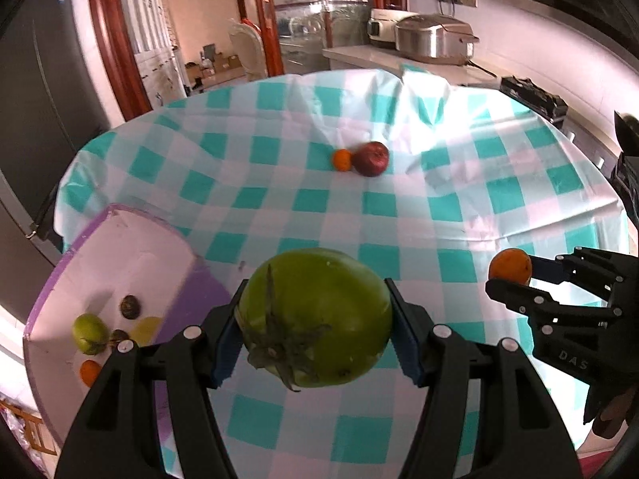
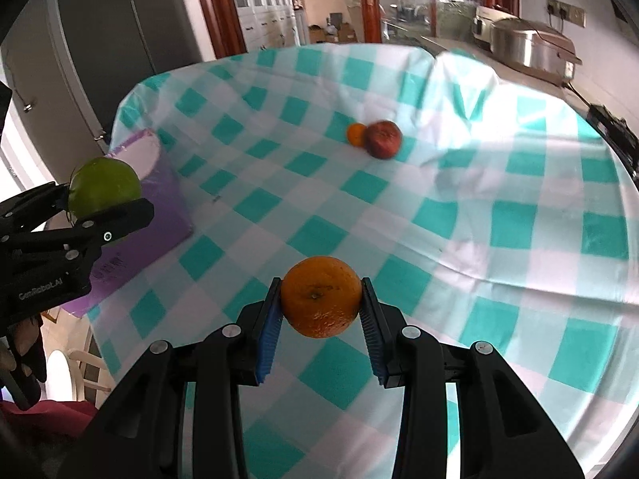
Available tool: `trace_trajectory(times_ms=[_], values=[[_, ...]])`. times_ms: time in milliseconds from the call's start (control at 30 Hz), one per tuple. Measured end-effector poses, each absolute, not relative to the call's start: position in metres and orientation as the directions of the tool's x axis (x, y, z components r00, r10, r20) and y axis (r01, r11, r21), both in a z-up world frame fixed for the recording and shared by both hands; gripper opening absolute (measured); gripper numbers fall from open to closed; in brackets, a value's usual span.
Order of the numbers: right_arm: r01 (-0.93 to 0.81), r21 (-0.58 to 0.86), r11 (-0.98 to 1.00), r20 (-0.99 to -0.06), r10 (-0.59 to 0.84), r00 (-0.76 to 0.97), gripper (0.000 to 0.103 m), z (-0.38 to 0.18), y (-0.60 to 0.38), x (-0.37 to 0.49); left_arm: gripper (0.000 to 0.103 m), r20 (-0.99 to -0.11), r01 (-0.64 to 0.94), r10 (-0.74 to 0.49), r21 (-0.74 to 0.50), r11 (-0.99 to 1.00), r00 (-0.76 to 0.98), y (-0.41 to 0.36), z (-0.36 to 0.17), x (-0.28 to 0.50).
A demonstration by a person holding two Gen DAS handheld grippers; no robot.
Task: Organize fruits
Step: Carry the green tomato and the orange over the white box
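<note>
My left gripper (image 1: 315, 319) is shut on a big green tomato-like fruit (image 1: 319, 315) with a dried calyx, held above the checked tablecloth; the same fruit (image 2: 104, 187) and gripper (image 2: 96, 203) show at the left of the right wrist view. My right gripper (image 2: 320, 299) is shut on an orange (image 2: 321, 296), also lifted off the cloth; in the left wrist view that orange (image 1: 511, 266) sits in the gripper (image 1: 515, 275) at the right. A purple-sided box (image 1: 191, 303) at the left holds a small green fruit (image 1: 88, 333), a dark one (image 1: 130, 306) and an orange one (image 1: 90, 372).
A red apple (image 1: 371, 158) and a small orange (image 1: 342, 159) lie touching, far across the round table (image 1: 519, 183) with its teal-and-white cloth. A steel cooker (image 1: 433, 38) stands on the counter behind. A dark fridge (image 1: 44, 92) is at the left.
</note>
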State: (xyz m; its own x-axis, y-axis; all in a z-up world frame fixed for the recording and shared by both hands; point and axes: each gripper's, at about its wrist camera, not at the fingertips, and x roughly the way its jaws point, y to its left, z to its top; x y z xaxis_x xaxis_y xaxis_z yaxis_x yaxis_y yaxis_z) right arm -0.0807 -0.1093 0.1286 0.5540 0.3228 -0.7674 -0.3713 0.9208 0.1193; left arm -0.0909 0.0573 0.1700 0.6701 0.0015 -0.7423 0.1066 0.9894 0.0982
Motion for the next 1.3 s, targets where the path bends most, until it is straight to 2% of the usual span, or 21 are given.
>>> trace_trajectory(times_ms=[333,633,933,1133,1300], values=[[-0.379,0.159,0.912,-0.759,0.358,0.544,0.038,0.140,-0.041,-0.069,0.064,-0.719,0.103,0.006,0.108,0.989,0.695,0.121,0.179,-0.106],[-0.473,0.198,0.859,-0.745,0.445,0.497,0.038,0.154,0.089,-0.053,0.064,-0.729,0.032,0.055,0.104,0.994,0.682,0.239,0.180,-0.106],[-0.549,0.168,0.819,-0.790,0.445,0.422,0.038,0.137,0.193,-0.039,0.064,-0.807,0.034,0.053,0.090,0.995,0.589,0.330,0.148,-0.091],[-0.544,0.129,0.829,-0.845,0.379,0.378,0.038,0.116,0.226,-0.027,0.064,-0.874,0.072,0.048,0.094,0.993,0.484,0.354,0.117,-0.081],[-0.523,0.082,0.849,-0.872,0.315,0.375,0.038,0.108,0.246,-0.008,0.064,-0.909,0.167,0.022,0.101,0.981,0.417,0.361,0.097,-0.079]])
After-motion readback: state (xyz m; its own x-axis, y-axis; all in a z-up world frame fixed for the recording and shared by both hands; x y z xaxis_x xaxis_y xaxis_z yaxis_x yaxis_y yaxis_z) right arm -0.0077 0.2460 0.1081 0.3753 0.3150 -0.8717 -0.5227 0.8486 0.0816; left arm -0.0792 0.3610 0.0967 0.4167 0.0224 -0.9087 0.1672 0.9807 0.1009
